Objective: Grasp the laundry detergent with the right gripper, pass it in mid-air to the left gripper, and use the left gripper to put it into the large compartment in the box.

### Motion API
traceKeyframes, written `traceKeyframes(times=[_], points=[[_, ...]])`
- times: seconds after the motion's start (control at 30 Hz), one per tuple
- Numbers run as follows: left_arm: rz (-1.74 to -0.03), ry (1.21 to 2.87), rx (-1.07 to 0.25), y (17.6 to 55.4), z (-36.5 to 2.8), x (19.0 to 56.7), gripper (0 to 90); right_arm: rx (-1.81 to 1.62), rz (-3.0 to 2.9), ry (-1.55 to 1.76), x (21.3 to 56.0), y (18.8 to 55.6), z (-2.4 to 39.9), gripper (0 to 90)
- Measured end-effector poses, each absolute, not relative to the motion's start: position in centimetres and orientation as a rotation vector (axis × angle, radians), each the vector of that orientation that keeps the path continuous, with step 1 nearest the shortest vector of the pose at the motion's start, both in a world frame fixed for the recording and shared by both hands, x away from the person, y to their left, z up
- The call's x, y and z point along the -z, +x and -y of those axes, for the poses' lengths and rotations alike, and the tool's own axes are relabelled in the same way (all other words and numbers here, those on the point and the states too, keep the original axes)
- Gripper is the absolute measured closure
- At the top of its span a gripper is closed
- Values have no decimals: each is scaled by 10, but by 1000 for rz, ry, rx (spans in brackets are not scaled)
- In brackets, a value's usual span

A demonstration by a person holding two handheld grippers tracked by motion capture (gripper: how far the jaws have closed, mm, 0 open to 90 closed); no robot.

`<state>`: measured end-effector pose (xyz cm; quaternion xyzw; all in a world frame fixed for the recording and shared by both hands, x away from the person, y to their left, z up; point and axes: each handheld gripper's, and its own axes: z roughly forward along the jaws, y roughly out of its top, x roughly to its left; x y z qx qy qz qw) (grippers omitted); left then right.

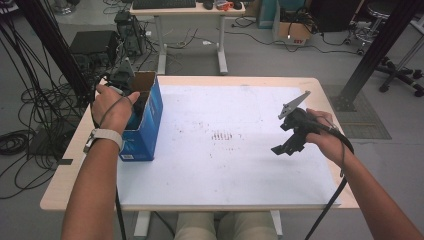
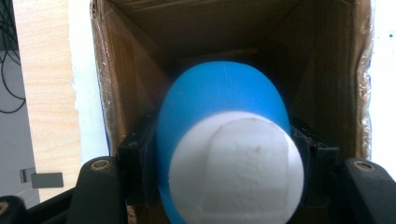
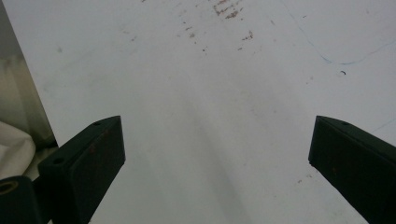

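I hold the left tongs (image 2: 224, 163) clenched on a blue bottle with a white cap (image 2: 224, 140), its body pointing down into the open cardboard box (image 1: 145, 117) at the left edge of the surface (image 1: 225, 165). The step in hand, as I judge it, is lowering the bottle into the box. To do it well, I keep the bottle centred between the box walls, lower it until it rests on the bottom, and release only then. Opening the tongs early would likely let it drop and tip.

The right tongs (image 3: 217, 154) are released, with nothing between them, hanging above the white sheet.

The left gripper view shows the grip and the brown box interior, which the hand (image 1: 114, 107) hides in the high view. The high view shows the box's place on the surface and that the right tongs (image 1: 286, 147) are well apart from it.
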<state>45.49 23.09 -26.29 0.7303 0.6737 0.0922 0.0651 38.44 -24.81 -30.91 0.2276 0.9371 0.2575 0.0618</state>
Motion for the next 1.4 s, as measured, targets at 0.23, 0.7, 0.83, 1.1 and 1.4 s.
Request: traceKeyframes(times=[0.23,0.7,0.83,1.1,1.4], points=[[-2029,2198,-280,455,-232,263,372,-791,-2830,702,308,384,247,35],[-2029,2200,-277,454,-232,263,373,-783,-2833,692,308,384,247,35],[-2029,2201,-280,454,-231,263,372,-792,-2831,699,308,384,246,35],[-2030,2202,-280,454,-231,263,372,-776,-2834,696,308,384,248,35],[-2032,2199,-281,454,-231,263,372,-783,-2831,701,308,384,248,35]])
